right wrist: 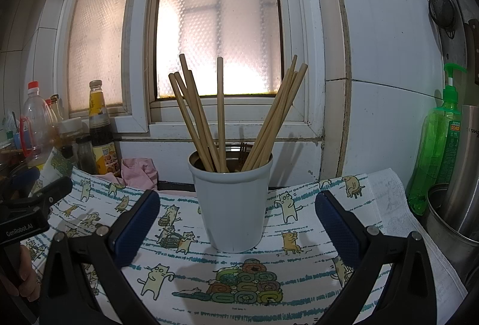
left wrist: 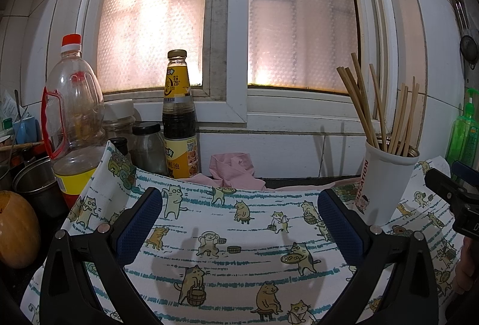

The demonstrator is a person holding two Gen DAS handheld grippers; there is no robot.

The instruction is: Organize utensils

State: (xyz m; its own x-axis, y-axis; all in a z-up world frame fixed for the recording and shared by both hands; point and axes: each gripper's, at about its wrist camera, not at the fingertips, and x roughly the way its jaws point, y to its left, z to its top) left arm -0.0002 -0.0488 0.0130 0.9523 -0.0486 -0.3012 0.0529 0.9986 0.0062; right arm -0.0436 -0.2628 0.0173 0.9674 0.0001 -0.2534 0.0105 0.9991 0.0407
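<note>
A white paper cup (right wrist: 233, 205) stands upright on a cat-print cloth (right wrist: 239, 280) and holds several wooden chopsticks (right wrist: 221, 115) that fan out of it. My right gripper (right wrist: 238, 223) is open and empty, its jaws wide apart, with the cup just ahead between them. In the left wrist view the cup (left wrist: 386, 184) with the chopsticks (left wrist: 374, 106) stands at the right. My left gripper (left wrist: 239, 223) is open and empty above the bare cloth (left wrist: 233, 265), to the left of the cup. The right gripper's body (left wrist: 455, 199) shows at the right edge.
Along the window wall at the left stand an oil bottle (left wrist: 69, 115), a dark sauce bottle (left wrist: 179, 121), jars (left wrist: 148, 145) and a metal pot (left wrist: 36, 184). A pink rag (left wrist: 233, 169) lies behind the cloth. A green soap bottle (right wrist: 437, 139) and steel pots (right wrist: 455, 211) stand at the right.
</note>
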